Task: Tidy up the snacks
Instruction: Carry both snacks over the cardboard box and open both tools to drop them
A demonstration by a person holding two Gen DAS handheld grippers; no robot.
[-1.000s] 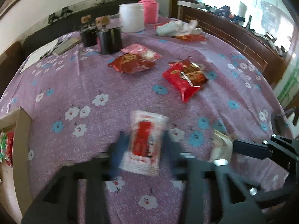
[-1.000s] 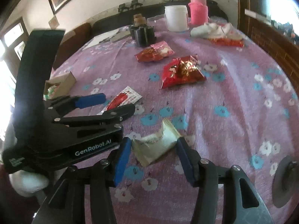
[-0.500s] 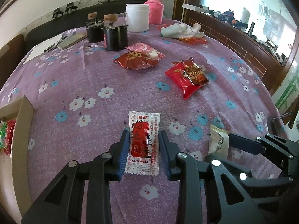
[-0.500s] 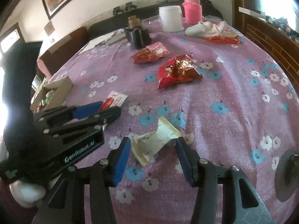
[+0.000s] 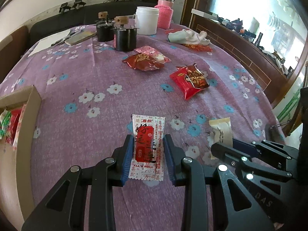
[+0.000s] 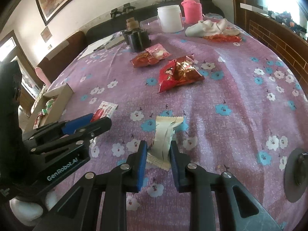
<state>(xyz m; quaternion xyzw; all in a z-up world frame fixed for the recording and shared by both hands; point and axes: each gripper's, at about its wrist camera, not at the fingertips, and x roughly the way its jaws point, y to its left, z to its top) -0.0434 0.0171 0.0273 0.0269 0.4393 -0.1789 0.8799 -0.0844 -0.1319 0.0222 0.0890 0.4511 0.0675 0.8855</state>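
Observation:
My left gripper [image 5: 147, 146] is shut on a flat white-and-red snack packet [image 5: 148, 142] printed "ALL'S WELL", low over the purple flowered tablecloth. My right gripper [image 6: 158, 151] is shut on a cream-coloured snack packet [image 6: 165, 134], which also shows in the left wrist view [image 5: 221, 132]. The left gripper also shows at the left of the right wrist view [image 6: 77, 127]. A cardboard box [image 5: 28, 104] with several snacks in it sits at the table's left edge, and also shows in the right wrist view [image 6: 55, 104].
Loose red snack bags lie further back: one [image 5: 189, 80] mid-right, and a red bag [image 5: 143, 61] with a pink one [image 5: 152, 51]. Behind stand black holders [image 5: 124, 38], a white tub [image 5: 147, 20], a pink flask [image 5: 164, 11] and a crumpled cloth [image 5: 189, 36].
Both grippers closed: the left tightened on the white-and-red packet, the right clamped the cream packet, which turned lengthwise between its fingers. Both views steadied.

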